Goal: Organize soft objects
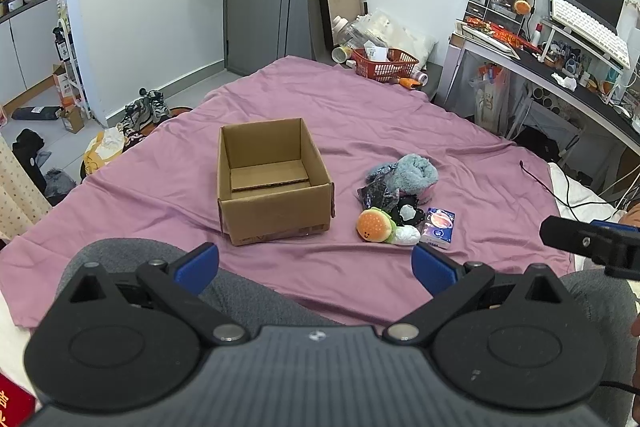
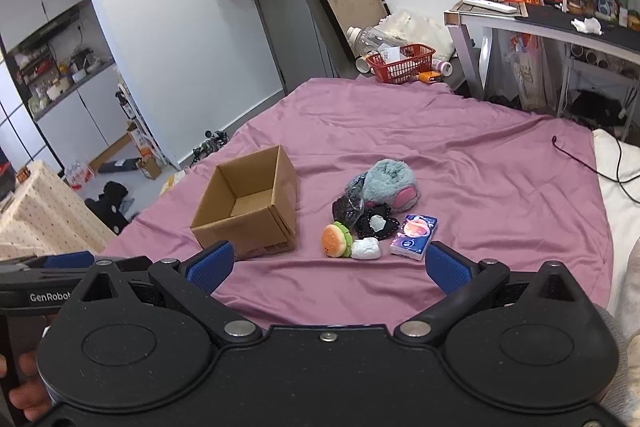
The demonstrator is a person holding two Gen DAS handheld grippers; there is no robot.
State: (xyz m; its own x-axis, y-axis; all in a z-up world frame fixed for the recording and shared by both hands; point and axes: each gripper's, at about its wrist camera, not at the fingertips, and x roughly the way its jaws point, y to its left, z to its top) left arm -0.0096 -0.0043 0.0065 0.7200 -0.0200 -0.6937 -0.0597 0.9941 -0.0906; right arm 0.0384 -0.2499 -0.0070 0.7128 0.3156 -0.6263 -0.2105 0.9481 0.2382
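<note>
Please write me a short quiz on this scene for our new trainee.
1. True or false: the box already holds a soft toy.
2. Which item lies nearest the right tool? A) fluffy slipper B) tissue pack C) red basket
3. Fill in: the burger plush lies on the ____ sheet.

Key:
1. False; the box is empty.
2. B.
3. Purple. Both the right tool and the left tool are open and hold nothing.
</note>
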